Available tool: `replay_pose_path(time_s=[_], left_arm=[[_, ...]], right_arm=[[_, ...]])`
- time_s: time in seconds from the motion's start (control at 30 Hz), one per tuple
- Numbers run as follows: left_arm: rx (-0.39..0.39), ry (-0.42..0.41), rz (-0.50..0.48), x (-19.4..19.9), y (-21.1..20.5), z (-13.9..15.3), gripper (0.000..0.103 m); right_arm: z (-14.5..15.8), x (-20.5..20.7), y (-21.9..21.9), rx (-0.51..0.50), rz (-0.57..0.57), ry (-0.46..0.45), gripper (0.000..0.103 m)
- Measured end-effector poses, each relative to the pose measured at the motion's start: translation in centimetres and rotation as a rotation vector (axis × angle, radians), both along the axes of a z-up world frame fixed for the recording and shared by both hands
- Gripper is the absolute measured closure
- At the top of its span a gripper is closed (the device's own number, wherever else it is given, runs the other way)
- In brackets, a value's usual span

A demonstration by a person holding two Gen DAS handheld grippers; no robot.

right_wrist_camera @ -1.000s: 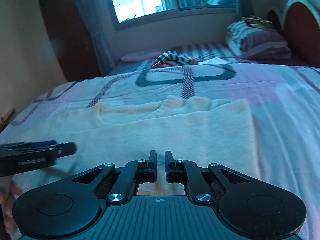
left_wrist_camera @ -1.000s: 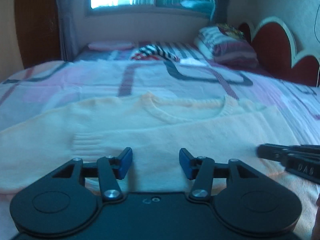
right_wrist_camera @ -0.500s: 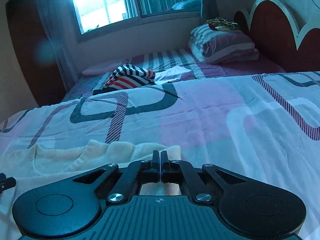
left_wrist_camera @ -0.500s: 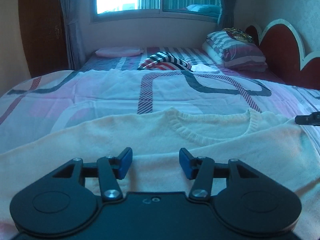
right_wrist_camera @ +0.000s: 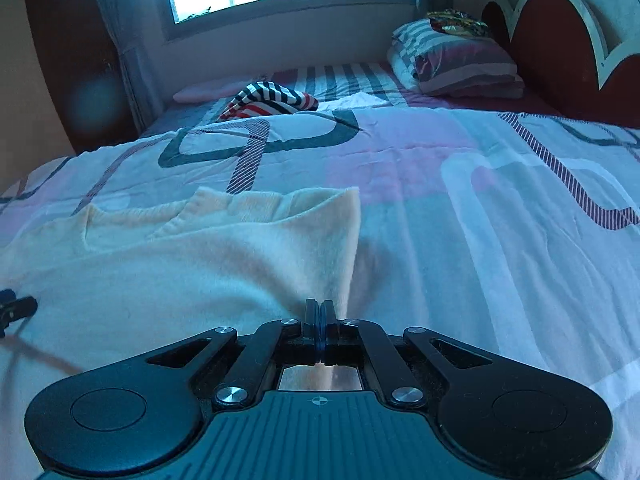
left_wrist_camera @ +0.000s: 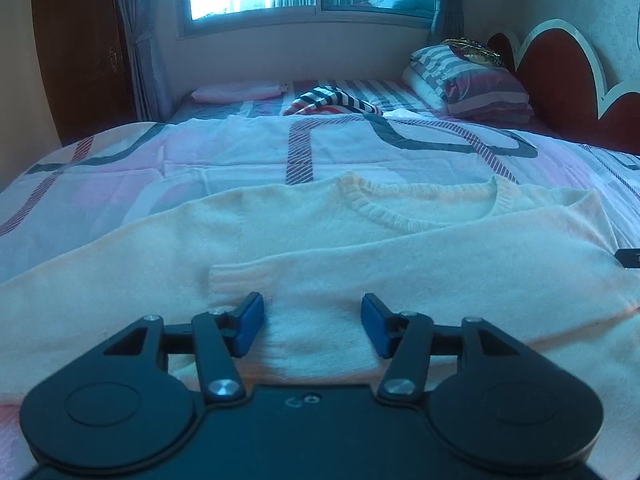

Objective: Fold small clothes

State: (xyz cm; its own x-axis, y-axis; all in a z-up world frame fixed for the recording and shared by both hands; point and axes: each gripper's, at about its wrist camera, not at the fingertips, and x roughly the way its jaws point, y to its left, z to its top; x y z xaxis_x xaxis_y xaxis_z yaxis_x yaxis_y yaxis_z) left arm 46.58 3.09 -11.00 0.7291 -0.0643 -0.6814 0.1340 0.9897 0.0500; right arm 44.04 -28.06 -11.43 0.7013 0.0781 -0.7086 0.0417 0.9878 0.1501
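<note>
A cream knit sweater (left_wrist_camera: 360, 248) lies spread on the bed, neckline away from me, with one sleeve folded across the body so its ribbed cuff (left_wrist_camera: 236, 276) sits near the middle. My left gripper (left_wrist_camera: 312, 320) is open, its blue pads straddling the sweater's lower body just right of the cuff. In the right wrist view my right gripper (right_wrist_camera: 319, 312) is shut on the sweater's right side edge (right_wrist_camera: 336, 248) and holds it lifted off the bedspread. The left gripper's tip shows at that view's left edge (right_wrist_camera: 16, 310).
The bed carries a pink, white and grey patterned bedspread (right_wrist_camera: 500, 220). A striped folded garment (left_wrist_camera: 332, 102) and a pink cloth (left_wrist_camera: 236, 90) lie at the far end. Striped pillows (left_wrist_camera: 472, 80) rest by the red headboard (left_wrist_camera: 560, 76). A window is behind.
My right gripper closed fully on the sweater's right edge and raised it. My left gripper stayed open and shifted over the sweater's lower body near the cuff.
</note>
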Motion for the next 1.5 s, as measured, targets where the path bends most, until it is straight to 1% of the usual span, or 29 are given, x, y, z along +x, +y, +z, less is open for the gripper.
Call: replay_pose_path(time_s=[0.07,0.13,0.17,0.2,0.27,0.3,0.33,0.37,0.4,0.43,0.47,0.5,0.53,0.6,0.67,0.7,0.77,0.8,0.87,0.93,1.13,1.23,1.3,1.33,1.37,1.4,1.43,1.47,1.5], left_arm=[[0.021,-0.009,0.007,-0.2,-0.2,0.8,0.051],[0.010,-0.048,0.002,-1.0,-0.3,1.6,0.049],[0.002,-0.050,-0.004,-1.3,-0.4,1.7,0.048],[0.008,-0.034,-0.012,-1.3,-0.5,1.5,0.048],[0.033,0.028,-0.013,-0.9,-0.8,0.2,0.046],[0.027,0.011,-0.006,-1.1,-0.7,0.1,0.046],[0.023,0.009,0.003,-1.2,-0.7,0.5,0.048],[0.019,-0.009,0.007,-1.5,-0.7,0.9,0.049],[0.014,-0.035,0.008,-1.9,-0.6,1.2,0.048],[0.011,-0.040,0.007,-2.1,-0.6,1.2,0.047],[0.018,-0.008,0.008,-1.8,-0.6,0.7,0.046],[0.023,0.026,0.011,-1.5,-0.5,0.1,0.046],[0.020,0.008,0.009,-1.7,-0.4,-0.1,0.045],[0.024,0.008,0.015,-1.8,-0.5,0.3,0.045],[0.019,0.000,0.019,-2.1,-0.3,0.5,0.044],[0.023,0.009,0.014,-2.1,-0.2,0.2,0.044],[0.032,0.008,0.001,-2.2,-0.2,0.1,0.044],[0.032,0.014,0.003,-2.1,-0.1,0.3,0.044],[0.028,0.011,0.015,-2.4,0.3,0.9,0.044],[0.020,0.010,0.040,-2.9,1.2,1.1,0.043],[0.032,0.018,0.138,-4.8,5.5,1.9,0.043],[0.020,0.011,0.210,-6.1,8.5,2.4,0.042],[-0.005,0.010,0.280,-7.2,11.3,2.5,0.043],[-0.034,0.010,0.324,-7.8,13.0,2.4,0.045],[-0.072,0.014,0.376,-8.6,14.9,2.4,0.053],[-0.104,0.017,0.433,-9.3,16.8,2.3,0.058],[-0.130,0.019,0.494,-10.1,18.7,2.3,0.064],[-0.148,0.015,0.550,-10.9,20.4,2.2,0.066],[-0.170,0.005,0.616,-11.8,22.3,2.3,0.066]], right_arm=[[0.9,-0.5,-0.1,0.025,-0.018,-0.013,0.103],[2.0,-1.7,-0.1,0.061,-0.028,-0.056,0.103],[2.2,-2.2,0.0,0.059,-0.025,-0.060,0.103],[2.1,-2.4,0.2,0.057,-0.018,-0.049,0.103],[0.4,-2.1,0.4,0.027,-0.027,0.037,0.103],[0.3,-2.4,0.3,0.032,-0.030,0.019,0.103],[0.7,-2.4,0.3,0.036,-0.039,0.028,0.103],[1.3,-2.7,0.2,0.044,-0.041,0.009,0.103],[1.9,-3.1,0.1,0.051,-0.037,-0.025,0.103],[2.2,-3.5,0.1,0.050,-0.031,-0.044,0.103],[2.0,-3.5,0.3,0.043,-0.026,-0.036,0.103],[1.2,-3.0,0.4,0.029,-0.024,0.015,0.103],[0.5,-2.7,0.5,0.018,-0.024,0.049,0.103],[0.9,-2.9,0.5,0.016,-0.036,0.036,0.103],[1.8,-3.6,0.4,0.044,-0.047,-0.016,0.103],[1.7,-3.7,0.5,0.035,-0.046,-0.012,0.103],[0.6,-3.1,1.0,0.002,-0.033,0.053,0.103],[0.8,-3.2,1.1,-0.005,-0.033,0.053,0.103],[1.7,-3.6,0.7,0.031,-0.059,0.036,0.103],[2.4,-4.1,0.5,0.058,-0.072,0.007,0.103],[2.9,-4.8,1.1,0.079,-0.084,-0.005,0.103],[3.2,-5.2,1.5,0.105,-0.089,-0.025,0.103],[3.2,-5.2,1.9,0.113,-0.095,-0.025,0.103],[3.2,-5.2,2.1,0.116,-0.094,-0.027,0.103],[3.2,-5.1,2.3,0.117,-0.091,-0.026,0.103],[3.2,-5.0,2.5,0.117,-0.088,-0.024,0.099],[3.2,-4.8,2.9,0.122,-0.084,-0.024,0.087],[3.2,-4.8,3.2,0.126,-0.080,-0.029,0.077],[3.2,-4.7,3.6,0.124,-0.079,-0.039,0.057]])
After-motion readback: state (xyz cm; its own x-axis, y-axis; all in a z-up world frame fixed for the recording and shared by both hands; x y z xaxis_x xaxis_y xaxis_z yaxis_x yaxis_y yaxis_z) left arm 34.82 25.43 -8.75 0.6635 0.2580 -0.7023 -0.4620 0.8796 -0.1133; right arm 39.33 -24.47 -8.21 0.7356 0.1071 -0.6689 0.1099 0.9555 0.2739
